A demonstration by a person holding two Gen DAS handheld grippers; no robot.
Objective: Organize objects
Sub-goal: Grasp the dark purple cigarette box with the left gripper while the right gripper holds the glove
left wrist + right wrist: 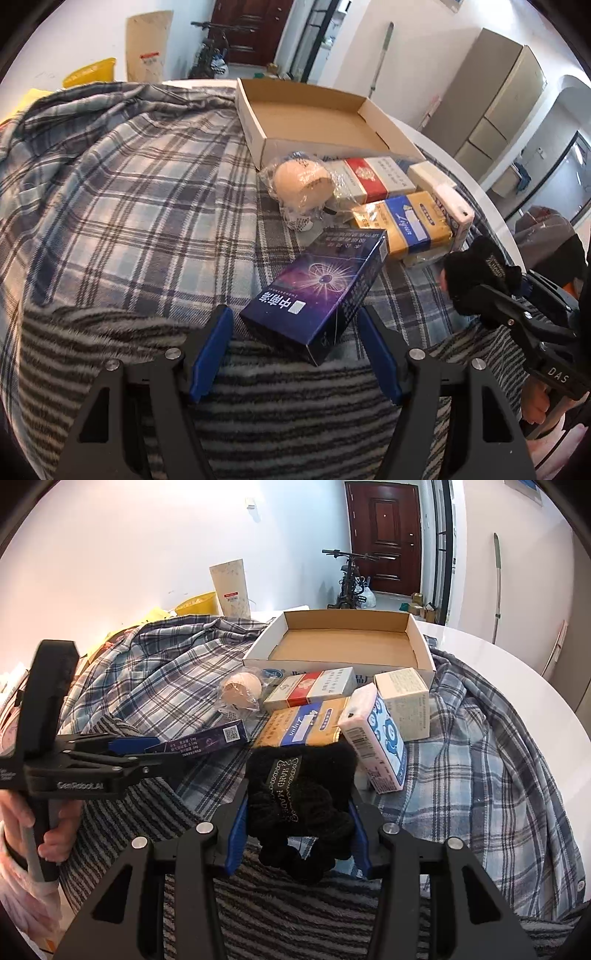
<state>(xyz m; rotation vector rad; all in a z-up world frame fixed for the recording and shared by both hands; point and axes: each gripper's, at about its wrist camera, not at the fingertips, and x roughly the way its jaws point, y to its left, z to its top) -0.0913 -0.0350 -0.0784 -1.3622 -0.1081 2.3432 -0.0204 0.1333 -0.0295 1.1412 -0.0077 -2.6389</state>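
Observation:
A dark blue and purple box [317, 295] lies tilted on the cloth between the blue pads of my left gripper [293, 312]. The jaws stand apart, with a gap on the left side. My right gripper [299, 801] is shut on a black knitted piece [295, 786] with a "hand made" label, held just above the cloth. In the left wrist view that piece [476, 266] hangs at the right. An open cardboard tray [332, 664] sits behind with nothing in it. In front of it lie a beige ball in clear wrap [242, 692], a red and white pack [314, 688] and a yellow and blue pack [306, 723].
A pink and blue tissue pack [380, 738] leans on a cream box [404, 701]. A plaid shirt [129, 177] and a striped cloth [295, 424] cover the round white table [498, 664]. A person's hand [55, 834] holds the left gripper's handle. Yellow bags and a tall carton stand behind.

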